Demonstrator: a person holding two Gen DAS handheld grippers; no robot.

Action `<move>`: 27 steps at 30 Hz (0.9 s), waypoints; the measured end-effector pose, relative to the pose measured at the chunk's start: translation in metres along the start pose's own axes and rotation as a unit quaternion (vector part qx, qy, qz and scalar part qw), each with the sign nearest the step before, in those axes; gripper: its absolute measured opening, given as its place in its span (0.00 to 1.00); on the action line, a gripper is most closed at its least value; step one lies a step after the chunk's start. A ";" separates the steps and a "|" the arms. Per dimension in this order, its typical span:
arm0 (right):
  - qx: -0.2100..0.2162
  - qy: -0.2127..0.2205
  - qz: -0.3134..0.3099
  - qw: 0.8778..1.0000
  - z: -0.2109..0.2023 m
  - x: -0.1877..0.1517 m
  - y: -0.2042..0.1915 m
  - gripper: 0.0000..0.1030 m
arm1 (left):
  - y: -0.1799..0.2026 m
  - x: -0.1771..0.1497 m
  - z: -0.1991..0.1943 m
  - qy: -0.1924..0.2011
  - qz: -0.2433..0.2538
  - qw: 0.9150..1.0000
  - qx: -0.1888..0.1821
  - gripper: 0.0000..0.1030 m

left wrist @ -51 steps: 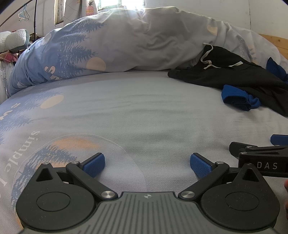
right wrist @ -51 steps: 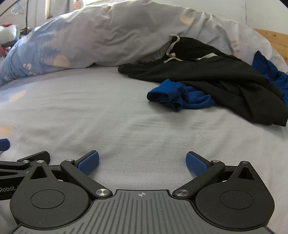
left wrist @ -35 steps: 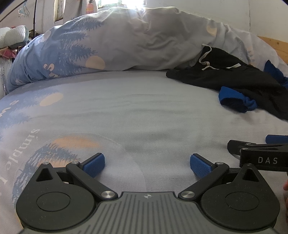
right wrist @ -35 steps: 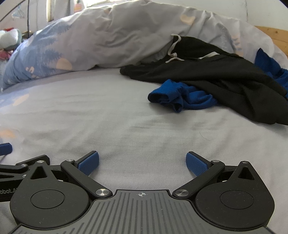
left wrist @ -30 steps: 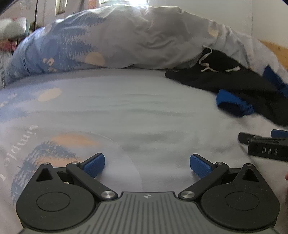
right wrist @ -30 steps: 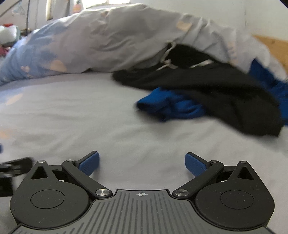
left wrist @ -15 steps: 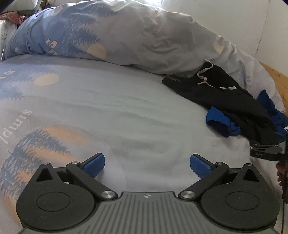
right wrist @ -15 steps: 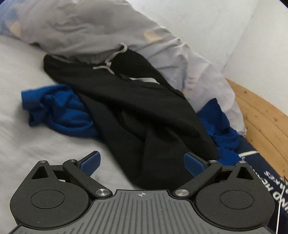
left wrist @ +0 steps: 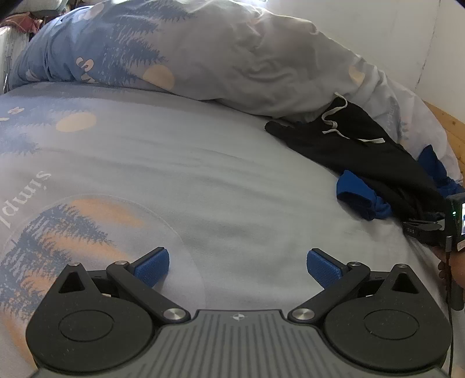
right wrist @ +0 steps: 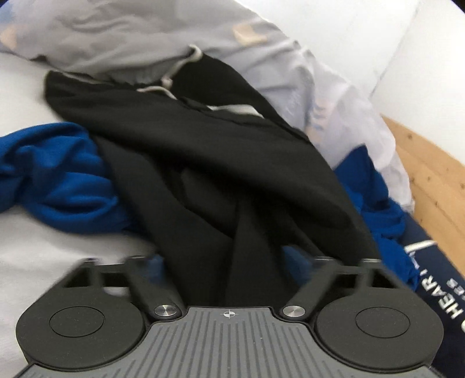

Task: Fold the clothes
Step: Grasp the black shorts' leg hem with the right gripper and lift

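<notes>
printed bedsheet [left wrist: 203, 180] | bunched duvet [left wrist: 232, 58] behind | wooden bed frame [right wrist: 430, 174] | white wall [left wrist: 377, 26]

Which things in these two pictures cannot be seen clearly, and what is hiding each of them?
- Right tool pads: right wrist view, motion blur and the black garment over them; grip unclear.
- Blue garment: right wrist view, its middle lies under the black garment.
- Navy garment: right wrist view, cut off by the edge; print partly readable.
- Right tool in the left wrist view: cut off by the right edge.
</notes>
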State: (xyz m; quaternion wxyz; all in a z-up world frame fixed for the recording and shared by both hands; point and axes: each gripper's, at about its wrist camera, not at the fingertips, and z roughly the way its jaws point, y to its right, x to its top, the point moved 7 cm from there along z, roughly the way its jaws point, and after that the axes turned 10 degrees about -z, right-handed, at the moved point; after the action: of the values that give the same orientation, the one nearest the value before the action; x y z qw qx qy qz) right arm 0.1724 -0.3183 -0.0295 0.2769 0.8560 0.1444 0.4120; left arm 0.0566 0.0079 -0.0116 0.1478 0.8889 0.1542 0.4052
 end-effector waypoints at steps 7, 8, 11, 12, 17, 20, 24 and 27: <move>0.036 0.000 0.041 0.999 -0.018 0.004 0.003 0.08 | -0.002 0.003 -0.001 -0.004 -0.013 1.000 -0.007 1.00; 0.048 0.007 0.051 0.998 -0.024 0.006 0.004 0.07 | -0.003 0.004 -0.002 -0.004 -0.015 1.000 -0.009 1.00; 0.086 0.020 0.079 0.993 -0.045 0.011 0.009 0.06 | -0.004 0.006 -0.004 -0.005 -0.025 1.000 -0.015 1.00; 0.100 0.022 0.086 0.991 -0.052 0.013 0.009 0.06 | -0.004 0.007 -0.004 -0.005 -0.029 0.999 -0.017 1.00; 0.180 0.036 0.091 0.979 -0.096 0.021 -0.012 0.05 | -0.008 0.011 -0.005 -0.011 -0.055 0.998 -0.031 1.00; 0.225 0.044 0.083 0.970 -0.128 0.024 -0.032 0.05 | -0.009 0.013 -0.005 -0.025 -0.077 0.996 -0.048 1.00; 0.276 0.060 0.058 0.958 -0.176 0.027 -0.062 0.05 | -0.010 0.016 -0.005 -0.044 -0.104 0.990 -0.081 1.00; 0.310 0.063 0.049 0.947 -0.210 0.026 -0.079 0.05 | -0.011 0.020 -0.007 -0.042 -0.108 0.989 -0.089 1.00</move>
State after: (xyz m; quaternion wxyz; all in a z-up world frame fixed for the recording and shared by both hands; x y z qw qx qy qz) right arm 0.0224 -0.1677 0.0464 -0.0326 0.8779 0.2401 0.4131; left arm 0.0621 0.0267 0.0027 0.2752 0.8667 0.2062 0.3614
